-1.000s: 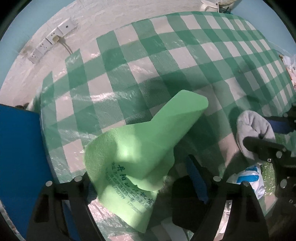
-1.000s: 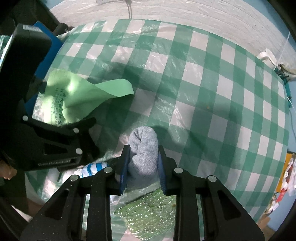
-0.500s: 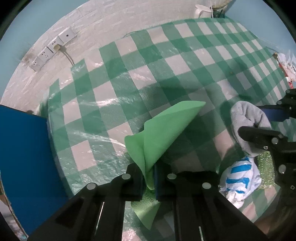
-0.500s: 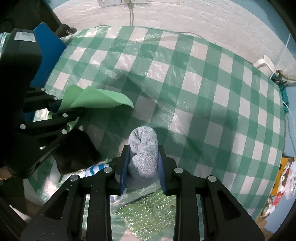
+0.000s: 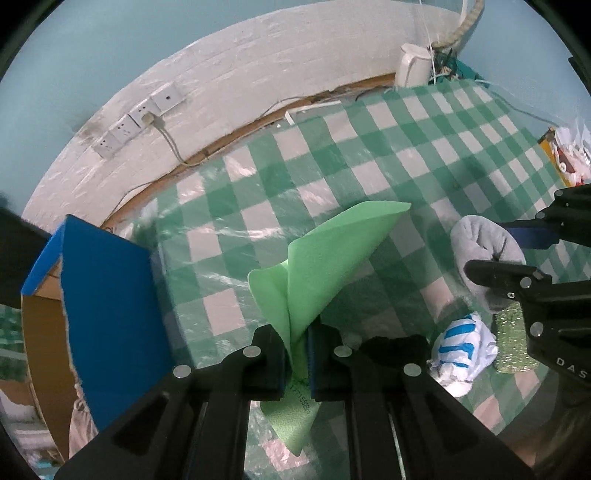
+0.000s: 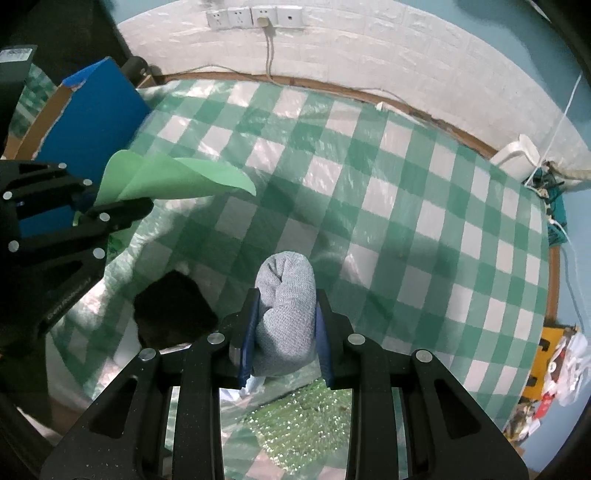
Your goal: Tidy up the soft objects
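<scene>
My left gripper (image 5: pixel 297 341) is shut on a light green cloth (image 5: pixel 332 266) and holds it up above the green-checked table (image 5: pixel 258 192). The cloth also shows at the left of the right wrist view (image 6: pixel 173 177), pinched in the left gripper (image 6: pixel 85 205). My right gripper (image 6: pixel 286 314) is shut on a rolled grey sock (image 6: pixel 286 295) and holds it above the table. The sock (image 5: pixel 480 251) shows at the right of the left wrist view, between the right gripper's fingers (image 5: pixel 498 269).
A blue-sided cardboard box (image 5: pixel 107 317) stands open at the table's left edge (image 6: pixel 88 118). On the table near me lie a black soft item (image 6: pixel 173 306), a blue-and-white striped cloth (image 5: pixel 461 350) and a glittery green sponge (image 6: pixel 306 424). Wall sockets (image 6: pixel 255 16) are behind.
My left gripper has closed on the green cloth and lifted it off the table. Both grippers have risen and pulled back, the right one still holding the sock.
</scene>
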